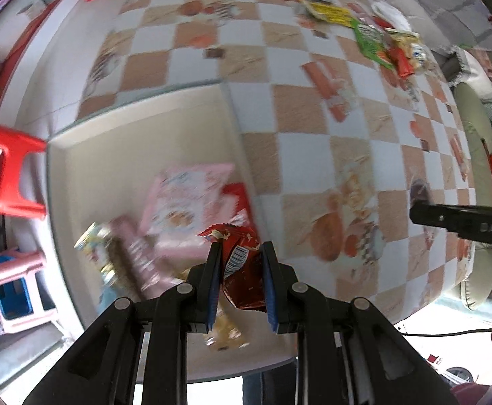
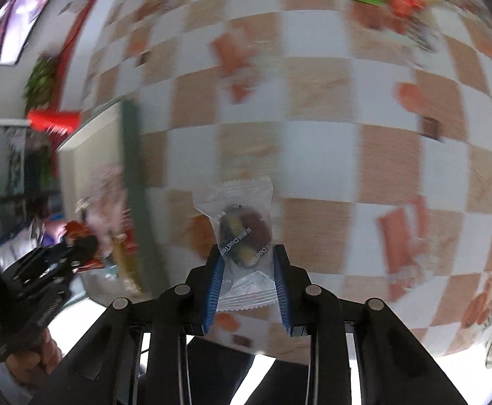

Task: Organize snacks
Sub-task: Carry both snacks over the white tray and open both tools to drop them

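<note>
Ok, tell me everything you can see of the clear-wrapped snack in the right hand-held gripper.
The clear-wrapped snack is a small pillow pack of translucent plastic with crimped zigzag ends and white lettering. Inside sits a dark round piece with yellow and brown patches. The right hand-held gripper pinches its sides between blue pads, above the checkered tablecloth.

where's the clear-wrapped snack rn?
Right wrist view, centre: clear-wrapped snack clamped in the right tool, above the checkered tablecloth, right of the tray.

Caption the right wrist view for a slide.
Right tongs grip a clear-wrapped snack above the checkered tablecloth.
</note>
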`<state>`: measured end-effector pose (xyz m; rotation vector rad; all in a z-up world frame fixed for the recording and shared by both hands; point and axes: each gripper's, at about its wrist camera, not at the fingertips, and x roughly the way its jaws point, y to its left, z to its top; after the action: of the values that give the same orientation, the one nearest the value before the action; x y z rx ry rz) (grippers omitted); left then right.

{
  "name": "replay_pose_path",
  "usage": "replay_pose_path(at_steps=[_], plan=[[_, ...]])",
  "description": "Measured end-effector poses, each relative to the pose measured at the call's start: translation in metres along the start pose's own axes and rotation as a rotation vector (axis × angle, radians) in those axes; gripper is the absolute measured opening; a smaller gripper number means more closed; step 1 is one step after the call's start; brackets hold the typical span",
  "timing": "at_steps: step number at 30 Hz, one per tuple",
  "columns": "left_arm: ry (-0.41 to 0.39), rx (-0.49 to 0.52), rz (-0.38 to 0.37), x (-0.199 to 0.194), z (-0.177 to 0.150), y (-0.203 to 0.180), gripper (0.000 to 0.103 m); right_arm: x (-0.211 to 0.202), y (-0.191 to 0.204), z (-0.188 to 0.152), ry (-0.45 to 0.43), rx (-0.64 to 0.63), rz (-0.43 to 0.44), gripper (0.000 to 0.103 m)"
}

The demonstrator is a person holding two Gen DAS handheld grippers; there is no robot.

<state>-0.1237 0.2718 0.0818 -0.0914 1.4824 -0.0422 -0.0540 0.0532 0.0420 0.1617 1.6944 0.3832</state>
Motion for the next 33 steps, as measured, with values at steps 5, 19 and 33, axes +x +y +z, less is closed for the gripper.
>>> replay_pose_path(at_steps=[5,19,33], plan=[[0.018,-0.085,0.023,0.002,-0.024,0.035,0.025,0.011,0.078,0.004,0.047,-0.137,0.044,0.031],[0.002,-0.243,0.026,0.006,-0.039,0.101,0.025,0.054,0.215,0.031,0.089,-0.357,-0.013,0.031],[-0.028,-0.26,0.032,0.01,-0.037,0.117,0.085,0.053,0.223,0.026,0.106,-0.405,-0.141,0.102]])
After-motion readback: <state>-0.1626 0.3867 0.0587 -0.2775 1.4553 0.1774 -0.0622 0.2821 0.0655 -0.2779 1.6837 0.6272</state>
